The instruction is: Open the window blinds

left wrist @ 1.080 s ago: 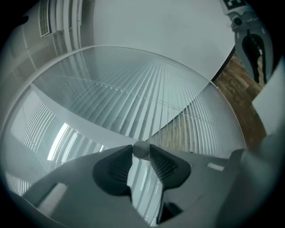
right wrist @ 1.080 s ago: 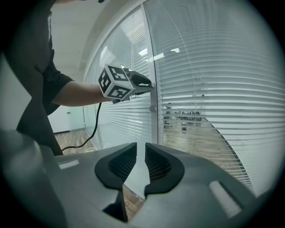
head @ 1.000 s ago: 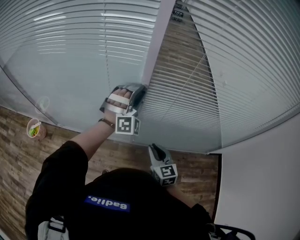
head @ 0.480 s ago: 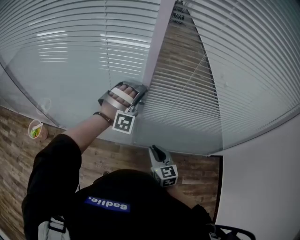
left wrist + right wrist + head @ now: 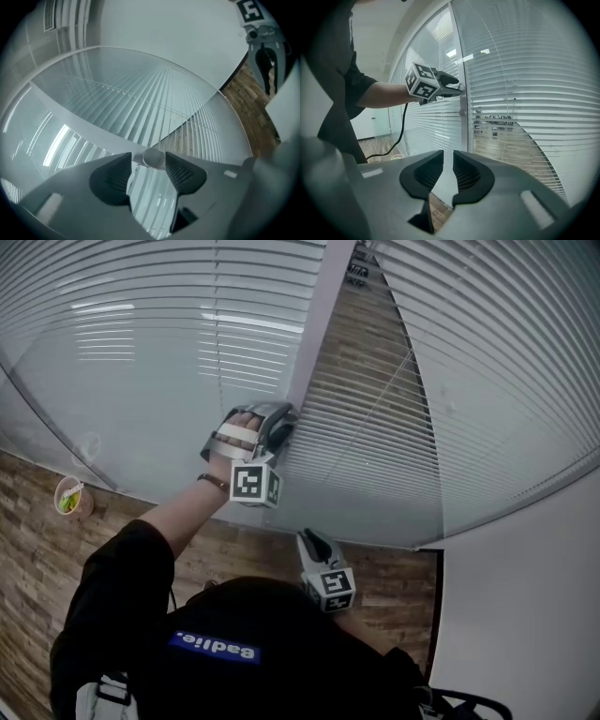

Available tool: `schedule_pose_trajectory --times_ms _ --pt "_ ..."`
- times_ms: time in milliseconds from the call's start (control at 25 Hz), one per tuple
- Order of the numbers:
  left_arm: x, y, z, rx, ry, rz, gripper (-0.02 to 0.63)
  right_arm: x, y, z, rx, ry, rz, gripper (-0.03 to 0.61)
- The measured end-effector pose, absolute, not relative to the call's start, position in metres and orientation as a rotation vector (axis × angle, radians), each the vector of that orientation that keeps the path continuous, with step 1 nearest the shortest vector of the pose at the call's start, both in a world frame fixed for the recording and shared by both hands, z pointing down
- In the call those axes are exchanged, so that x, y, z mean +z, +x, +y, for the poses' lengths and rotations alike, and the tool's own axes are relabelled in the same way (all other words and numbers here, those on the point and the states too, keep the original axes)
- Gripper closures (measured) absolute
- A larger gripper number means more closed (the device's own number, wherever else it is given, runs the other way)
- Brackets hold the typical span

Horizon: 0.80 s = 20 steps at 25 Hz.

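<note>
The white horizontal-slat window blinds (image 5: 141, 334) are seen behind glass panes on both sides of a grey upright frame post (image 5: 314, 324). To the right of the post, the lower slats (image 5: 361, 427) are turned flat enough that brown wood flooring is seen through them; the slats left of the post are seen as a pale, nearly closed sheet.

The left gripper (image 5: 286, 418) is held level against the post, with a hand (image 5: 234, 442) wrapped round its grip. In the left gripper view its jaws (image 5: 149, 161) are spread wide and have just been opening. A small round grey knob (image 5: 153, 158) on the post is seen between their tips, close against one pad and clear of the other, so it is not pinched.

The right gripper (image 5: 303, 535) is held low and close to the body, well apart from the glass and pointed toward it. In the right gripper view its jaws (image 5: 448, 161) are drawn almost together, with a narrow slit left between the pads and nothing in it. From that view the left gripper (image 5: 461, 87) is seen at the post, and a second small round knob (image 5: 462, 112) is seen just below it.

A small cup with green contents (image 5: 70, 498) is seen on the brown wood-plank floor (image 5: 37, 559) at the left, beside the glass.
</note>
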State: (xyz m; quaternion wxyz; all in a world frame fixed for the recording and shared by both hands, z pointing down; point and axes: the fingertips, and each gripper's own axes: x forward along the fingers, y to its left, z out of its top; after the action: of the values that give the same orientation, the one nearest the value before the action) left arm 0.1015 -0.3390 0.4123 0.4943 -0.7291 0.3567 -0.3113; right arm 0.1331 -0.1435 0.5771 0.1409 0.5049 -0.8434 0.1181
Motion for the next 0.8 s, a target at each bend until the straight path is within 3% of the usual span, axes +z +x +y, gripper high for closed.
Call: schedule_pose_trajectory --times_ms 200,440,800 --pt "0.419 0.105 -0.341 -0.761 -1.774 0.89 0.394 0.578 0.136 -0.144 0.35 1.467 -2.42 0.515" --pt "0.419 0.105 -0.343 -0.76 -1.709 0.897 0.489 0.58 0.141 -0.143 0.353 1.489 -2.41 0.529" --pt "0.423 0.106 -0.341 -0.836 -1.542 0.704 0.491 0.583 0.139 -0.145 0.382 1.477 -2.415 0.543"
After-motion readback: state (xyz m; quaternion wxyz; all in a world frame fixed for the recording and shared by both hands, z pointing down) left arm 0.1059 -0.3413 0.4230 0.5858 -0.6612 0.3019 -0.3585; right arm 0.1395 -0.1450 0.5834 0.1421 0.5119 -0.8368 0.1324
